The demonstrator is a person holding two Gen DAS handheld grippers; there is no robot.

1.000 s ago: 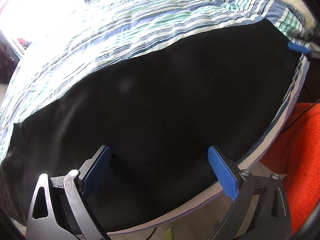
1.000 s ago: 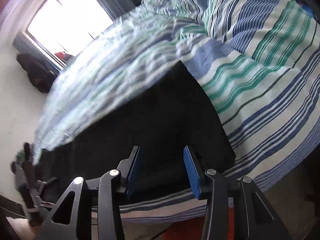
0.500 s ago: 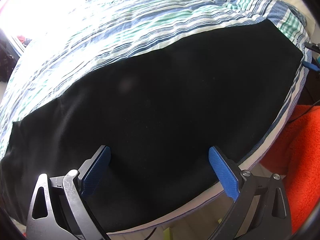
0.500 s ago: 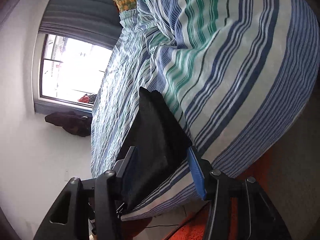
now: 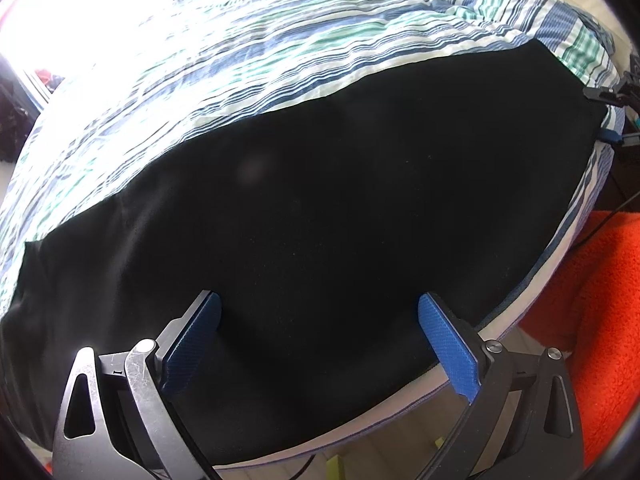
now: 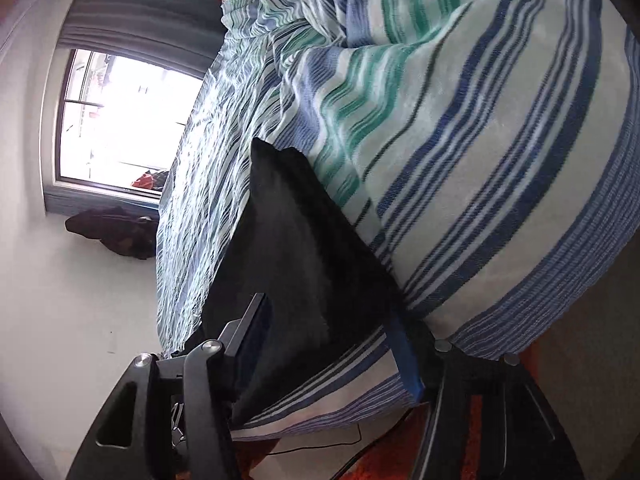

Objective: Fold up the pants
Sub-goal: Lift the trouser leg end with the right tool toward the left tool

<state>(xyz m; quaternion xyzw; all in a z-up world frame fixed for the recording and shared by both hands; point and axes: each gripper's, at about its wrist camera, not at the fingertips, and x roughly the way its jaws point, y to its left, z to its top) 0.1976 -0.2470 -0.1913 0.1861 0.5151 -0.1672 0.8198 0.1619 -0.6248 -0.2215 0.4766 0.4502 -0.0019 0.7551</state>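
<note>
Black pants (image 5: 320, 232) lie spread flat along the near edge of a bed with a striped blue, green and white cover (image 5: 260, 52). My left gripper (image 5: 320, 320) is open wide, its blue pads just above the pants near the bed's front edge, holding nothing. My right gripper (image 6: 332, 336) is open and rolled on its side at the pants' end (image 6: 304, 264); its jaws straddle the corner of the pants and the cover's edge without closing. It also shows small at the far right in the left wrist view (image 5: 612, 136).
An orange rug (image 5: 592, 312) lies on the floor right of the bed. A bright window (image 6: 120, 120) and a dark bundle (image 6: 116, 232) against the white wall stand beyond the bed. A thin cable (image 6: 320, 444) runs on the floor under the bed edge.
My right gripper has rolled onto its side and moved in on the end of the pants, opening wider around the edge. My left gripper has barely moved.
</note>
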